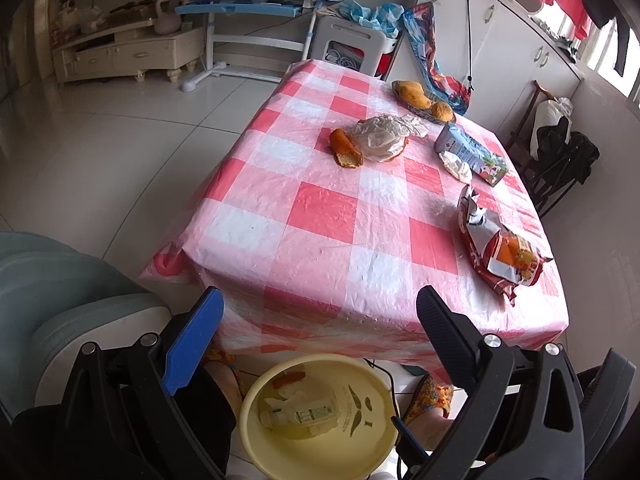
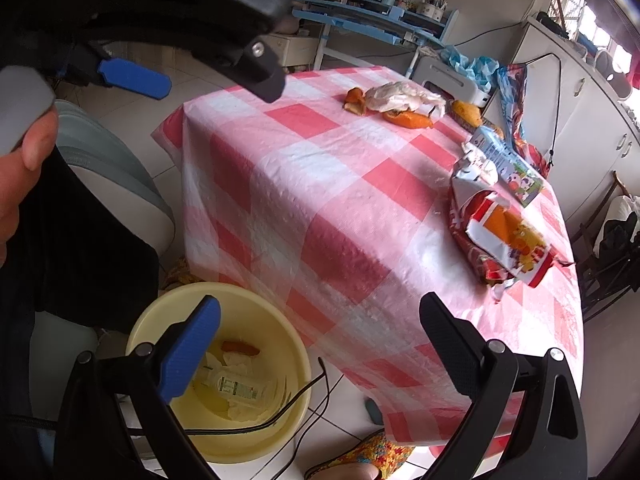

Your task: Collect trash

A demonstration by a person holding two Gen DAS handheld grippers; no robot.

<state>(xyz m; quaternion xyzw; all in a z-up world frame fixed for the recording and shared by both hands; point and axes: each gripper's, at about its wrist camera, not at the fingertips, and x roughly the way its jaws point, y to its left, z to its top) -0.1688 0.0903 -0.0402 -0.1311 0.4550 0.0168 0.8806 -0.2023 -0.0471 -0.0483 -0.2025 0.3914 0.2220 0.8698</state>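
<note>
- Hovering: left tongs (image 1: 320, 300) and right tongs (image 2: 320, 316), both spread wide, empty, over yellow bin (image 2: 296, 356).
- Snack wrapper (image 2: 500, 236), milk carton (image 2: 508, 164): on desk (image 2: 320, 200), uncollected.

Yellow bin (image 2: 280, 344) on the floor by the table's near corner holds a plastic bottle (image 2: 236, 386) lying flat, tissue & a peel scrap, while up on the checked cloth lie a torn red snack bag (image 1: 500, 248), milk carton (image 1: 474, 152) on its side, crumpled wrap (image 1: 384, 132) w/ orange peel (image 1: 344, 148) beside it.
</note>
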